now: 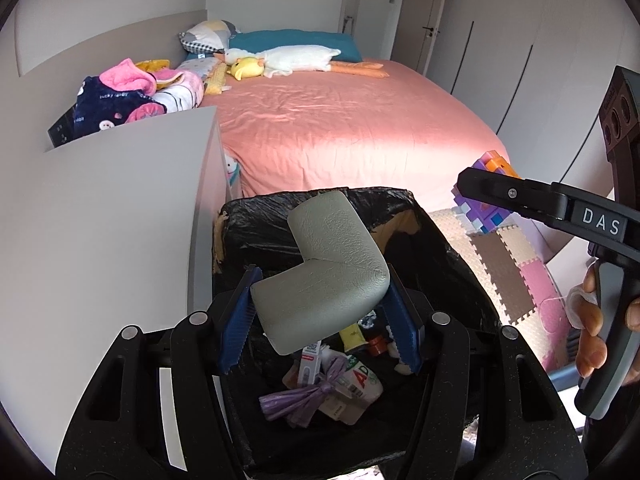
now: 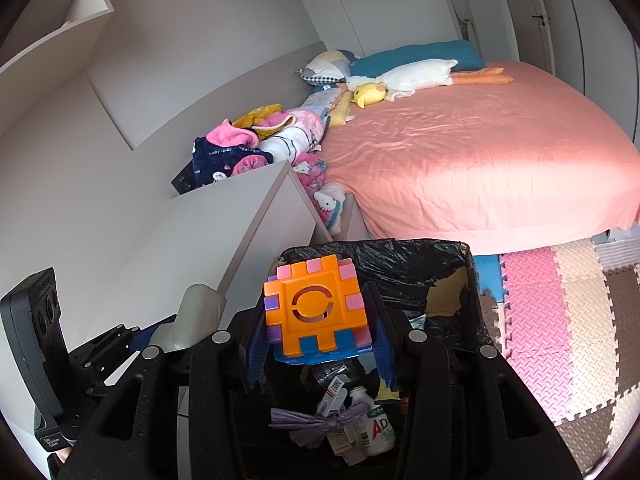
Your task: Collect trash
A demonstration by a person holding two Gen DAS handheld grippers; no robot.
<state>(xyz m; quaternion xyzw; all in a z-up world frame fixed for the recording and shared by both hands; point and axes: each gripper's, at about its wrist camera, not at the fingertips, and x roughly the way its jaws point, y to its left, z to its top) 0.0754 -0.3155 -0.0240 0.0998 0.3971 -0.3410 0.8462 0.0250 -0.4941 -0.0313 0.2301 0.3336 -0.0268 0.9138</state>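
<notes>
The trash bin [image 1: 436, 240] is the main thing here. It has a black bag in it, and the bag is torn at the far rim so brown shows through.

The left gripper [image 1: 320, 320] is right above the bin. Its two blue pads are pressed on a gray foam corner piece [image 1: 324, 268], one pad on each side. The foam piece is bent like the letter L and hangs over the open bin.

The right gripper [image 2: 318, 338] is above the bin too. Its blue pads squeeze a toy block cube [image 2: 316, 312] with an orange face and pink, purple and blue sides. The cube hangs over the bin.

Down inside the bin lie a tied purple bag [image 2: 316, 420], a white pouch with red letters [image 2: 376, 432] and a small white box [image 2: 334, 398].

Behind the bin is a bed [image 1: 340, 120] with a pink sheet. A white plush goose [image 1: 296, 58] and a yellow plush duck [image 1: 246, 68] lie at its far end. To the left of the bin is a white cabinet [image 1: 120, 208]. To the right of the bin are foam floor mats [image 2: 560, 320] in pink, cream and brown.
</notes>
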